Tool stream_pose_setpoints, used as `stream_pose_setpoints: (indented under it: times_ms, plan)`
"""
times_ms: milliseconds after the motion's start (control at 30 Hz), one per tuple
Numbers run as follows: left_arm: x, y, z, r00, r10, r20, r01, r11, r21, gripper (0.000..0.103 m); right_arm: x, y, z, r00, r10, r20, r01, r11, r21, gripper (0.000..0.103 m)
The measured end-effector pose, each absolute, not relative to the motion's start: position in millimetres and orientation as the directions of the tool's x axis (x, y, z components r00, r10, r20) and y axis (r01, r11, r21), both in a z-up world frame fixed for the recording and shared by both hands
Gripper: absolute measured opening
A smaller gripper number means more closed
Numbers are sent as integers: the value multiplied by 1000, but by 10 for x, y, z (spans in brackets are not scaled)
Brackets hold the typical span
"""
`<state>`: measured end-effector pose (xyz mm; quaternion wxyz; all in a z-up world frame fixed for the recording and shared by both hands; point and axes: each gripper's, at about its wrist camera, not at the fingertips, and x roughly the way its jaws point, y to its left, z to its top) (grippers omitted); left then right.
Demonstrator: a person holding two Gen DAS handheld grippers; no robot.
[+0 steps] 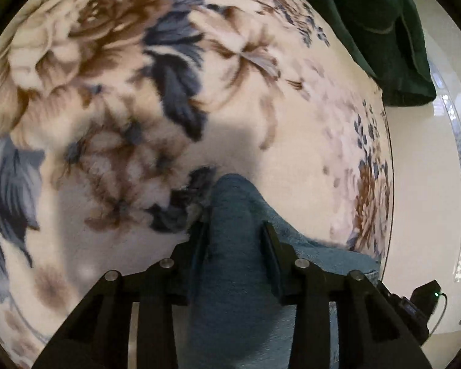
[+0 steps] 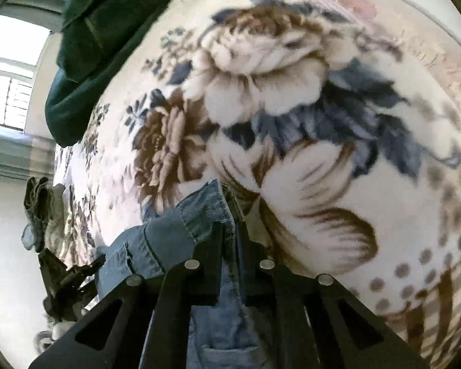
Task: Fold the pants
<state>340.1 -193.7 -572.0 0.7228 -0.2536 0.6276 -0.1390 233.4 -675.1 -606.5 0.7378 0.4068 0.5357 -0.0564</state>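
The left gripper (image 1: 233,236) pinches a fat fold of the blue pants (image 1: 230,276). The right gripper (image 2: 230,233) pinches the pants too. The pants hang over the flowery blanket (image 1: 107,123). I think both must carry the cloth across together, then lay it flat.

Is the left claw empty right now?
No, the left claw is shut on a bunched fold of the blue pants, which fills the gap between its fingers above the floral blanket.
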Motion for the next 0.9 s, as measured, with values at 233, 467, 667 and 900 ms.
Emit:
stream_pose_setpoints:
  times_ms: [233, 467, 667, 900]
  plan:
    - [3156, -1999, -5159, 222, -400, -889, -55, 905, -421, 98, 1943, -6659, -5759, 339, 378, -862, 518, 689, 506, 61]
    - [2421, -2257, -5002, 198, -156, -968, 27, 988, -153, 103, 924, -6600, -5839, 326, 402, -856, 684, 525, 507, 61]
    - [2138, -2412, -5424, 90, -140, -986, 32, 990, -138, 103, 784, -6417, -6215, 338, 475, -813, 717, 429, 549, 61]
    - [2189, -2440, -5519, 86, -149, -985, 49, 988, -145, 103, 829, -6310, -6146, 348, 406, -845, 686, 504, 525, 30]
